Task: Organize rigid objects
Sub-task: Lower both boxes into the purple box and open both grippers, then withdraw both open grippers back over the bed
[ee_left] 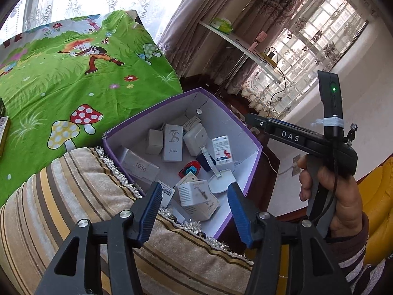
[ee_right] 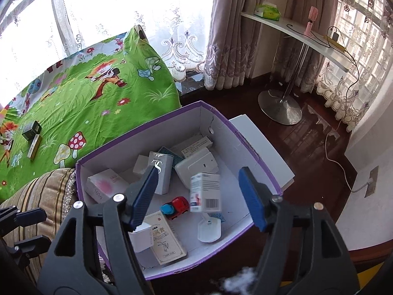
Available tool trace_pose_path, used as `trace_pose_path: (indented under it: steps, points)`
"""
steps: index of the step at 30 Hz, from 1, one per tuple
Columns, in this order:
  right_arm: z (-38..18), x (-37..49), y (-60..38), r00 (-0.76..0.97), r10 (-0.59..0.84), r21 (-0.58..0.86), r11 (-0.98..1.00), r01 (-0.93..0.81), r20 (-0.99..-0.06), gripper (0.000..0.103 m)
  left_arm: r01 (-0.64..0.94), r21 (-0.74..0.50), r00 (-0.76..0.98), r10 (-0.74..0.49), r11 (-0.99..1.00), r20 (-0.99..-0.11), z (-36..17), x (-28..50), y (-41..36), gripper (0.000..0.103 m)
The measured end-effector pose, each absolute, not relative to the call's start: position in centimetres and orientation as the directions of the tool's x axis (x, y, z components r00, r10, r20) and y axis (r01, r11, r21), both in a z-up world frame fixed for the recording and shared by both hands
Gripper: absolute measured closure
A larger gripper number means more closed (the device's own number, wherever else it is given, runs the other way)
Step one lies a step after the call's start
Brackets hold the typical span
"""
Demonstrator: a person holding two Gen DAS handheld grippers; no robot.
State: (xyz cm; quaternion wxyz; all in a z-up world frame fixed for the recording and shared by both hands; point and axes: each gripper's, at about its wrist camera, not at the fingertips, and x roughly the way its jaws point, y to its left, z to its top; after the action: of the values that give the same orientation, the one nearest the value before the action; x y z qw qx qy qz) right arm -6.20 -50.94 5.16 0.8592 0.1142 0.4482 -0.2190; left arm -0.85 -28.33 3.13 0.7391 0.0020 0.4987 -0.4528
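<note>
Stage: late, judged | Done: purple-rimmed box [ee_right: 255,152] holds many cartons and a red toy car [ee_right: 178,205]; a barcoded carton [ee_right: 206,191] sits between the right gripper [ee_right: 199,196] jaws, untouched | Tongs: right released; left gripper [ee_left: 195,209] released, empty | Left: two small boxes [ee_right: 32,135] on the green cloth [ee_right: 73,93] beyond the box

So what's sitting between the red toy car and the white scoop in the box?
In the right wrist view, a white barcoded carton stands between the red toy car and the white scoop.
</note>
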Motion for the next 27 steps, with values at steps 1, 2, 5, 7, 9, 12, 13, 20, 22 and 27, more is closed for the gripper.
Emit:
trace_pose_path:
  steps: [1, 2, 5, 7, 9, 12, 13, 20, 22, 27]
  points:
    - [5.2, -6.1, -50.8, 0.504, -0.269, 0.002, 0.881, 0.473, -0.821, 0.031, 0.669, -0.450, 0.093, -0.667, 0.591, -0.739, 3.1, -0.8, -28.3, 0.046]
    - [5.2, -6.0, -50.5, 0.506, -0.266, 0.002, 0.884, 0.468, -0.821, 0.031, 0.668, -0.452, 0.093, -0.668, 0.592, -0.738, 3.1, -0.8, -28.2, 0.046]
    - [5.2, -5.7, -49.9, 0.514, -0.253, 0.005, 0.894, 0.448, -0.819, 0.030, 0.657, -0.458, 0.095, -0.669, 0.599, -0.737, 3.1, -0.6, -28.0, 0.046]
    - [5.3, -5.6, -49.5, 0.520, -0.245, 0.010, 0.899, 0.438, -0.818, 0.028, 0.648, -0.465, 0.097, -0.671, 0.603, -0.735, 3.1, -0.4, -27.7, 0.046]
    - [5.3, -5.4, -49.1, 0.524, -0.237, 0.015, 0.902, 0.431, -0.818, 0.028, 0.637, -0.471, 0.102, -0.672, 0.611, -0.733, 3.0, 0.0, -27.3, 0.046]
    - [5.2, -5.1, -48.4, 0.530, -0.221, 0.023, 0.909, 0.415, -0.819, 0.028, 0.613, -0.481, 0.112, -0.671, 0.627, -0.733, 2.9, 0.5, -26.6, 0.046]
    - [5.2, -4.9, -48.1, 0.531, -0.216, 0.024, 0.912, 0.408, -0.820, 0.028, 0.604, -0.482, 0.117, -0.669, 0.635, -0.734, 2.9, 0.8, -26.3, 0.046]
    - [4.7, -4.0, -46.2, 0.529, -0.180, 0.027, 0.933, 0.359, -0.829, 0.027, 0.529, -0.488, 0.171, -0.651, 0.694, -0.740, 2.8, 3.2, -23.5, 0.046]
    - [4.5, -3.8, -45.9, 0.529, -0.165, 0.037, 0.936, 0.350, -0.833, 0.027, 0.508, -0.479, 0.191, -0.635, 0.716, -0.748, 2.7, 4.1, -22.4, 0.046]
    - [4.1, -3.4, -45.1, 0.521, -0.156, 0.034, 0.941, 0.336, -0.839, 0.027, 0.457, -0.443, 0.251, -0.589, 0.771, -0.768, 2.8, 6.5, -19.4, 0.046]
